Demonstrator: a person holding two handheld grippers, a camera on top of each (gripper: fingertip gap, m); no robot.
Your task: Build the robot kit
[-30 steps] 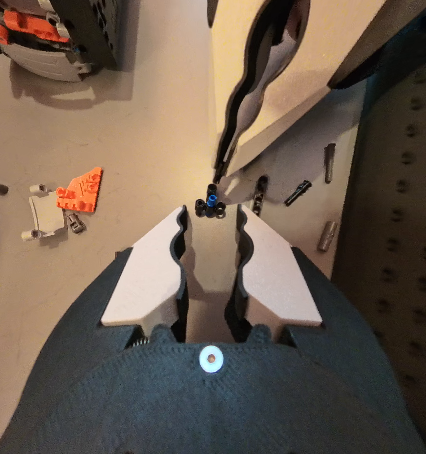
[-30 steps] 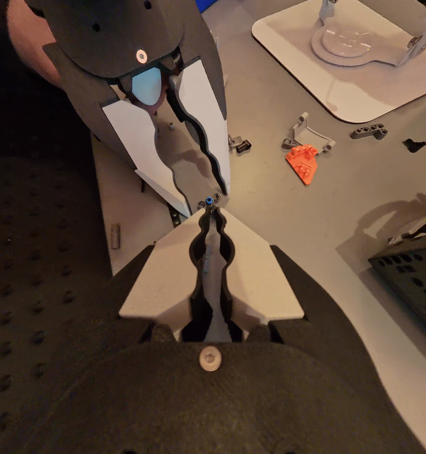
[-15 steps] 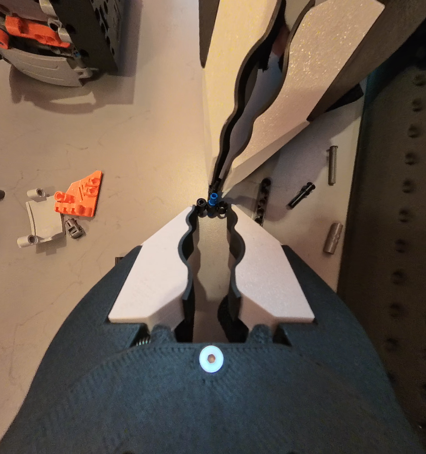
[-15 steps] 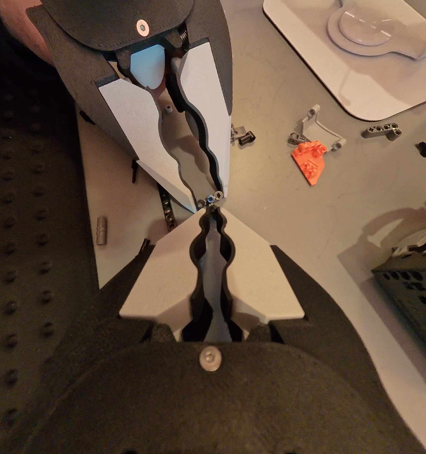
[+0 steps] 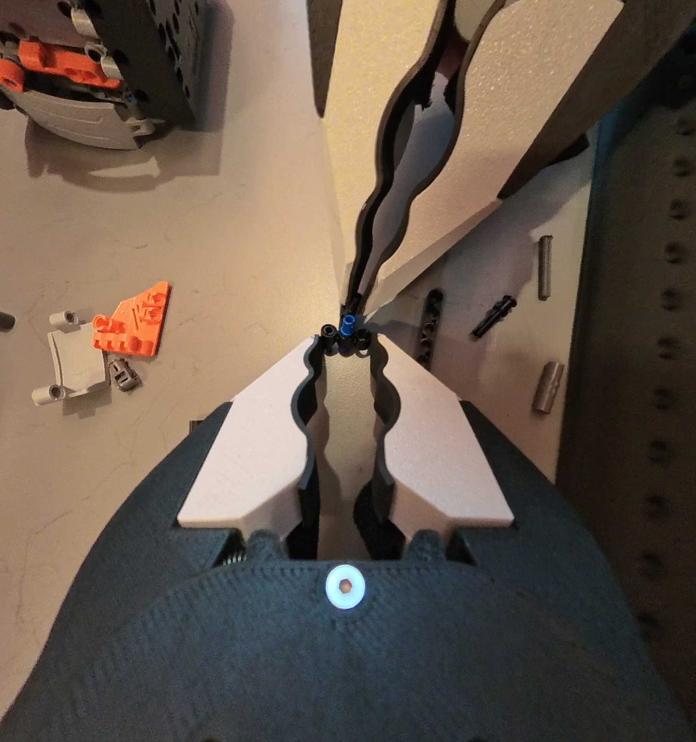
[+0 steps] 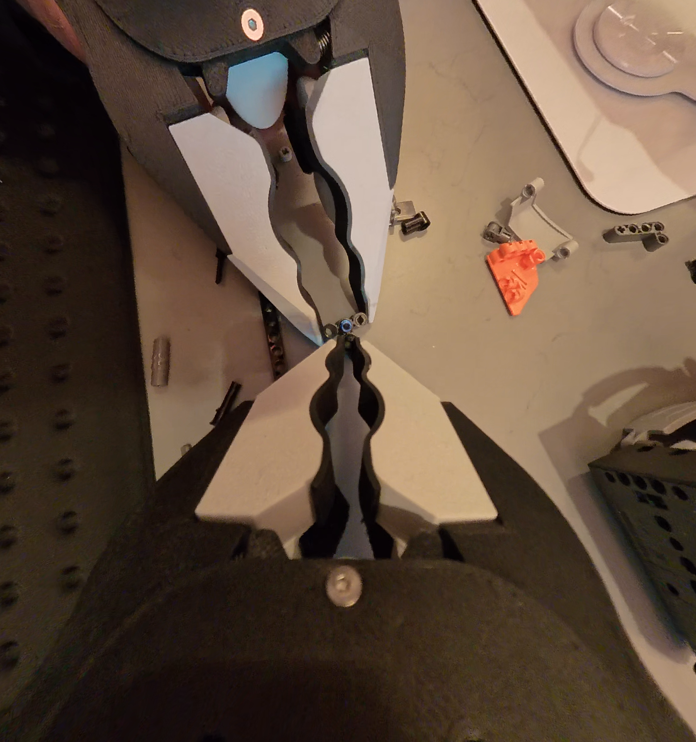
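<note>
My left gripper (image 5: 344, 341) is shut on a small black connector with a blue pin (image 5: 348, 323) standing in it, just above the grey table (image 5: 217, 241). My right gripper (image 6: 348, 344) faces it tip to tip. Its jaws are nearly closed on a tiny black part (image 6: 349, 340) that touches the blue pin (image 6: 344, 325). In the left wrist view the right gripper's tips (image 5: 353, 302) reach down from the top. In the right wrist view the left gripper (image 6: 344, 323) reaches down from the top with the connector in its tips.
An orange wedge plate (image 5: 131, 321) and a grey curved panel (image 5: 77, 361) lie to the left. A partly built black, grey and orange model (image 5: 77, 80) stands at the far left. A black beam (image 5: 428, 325), a black pin (image 5: 492, 315) and grey tubes (image 5: 547, 387) lie near a dark dimpled mat (image 5: 659, 401). A white tray (image 6: 619, 160) lies beyond. My left and right fingertips are right by each other.
My left gripper has closed on the black connector, which lay loose between its open fingers. The two grippers have come together tip to tip.
</note>
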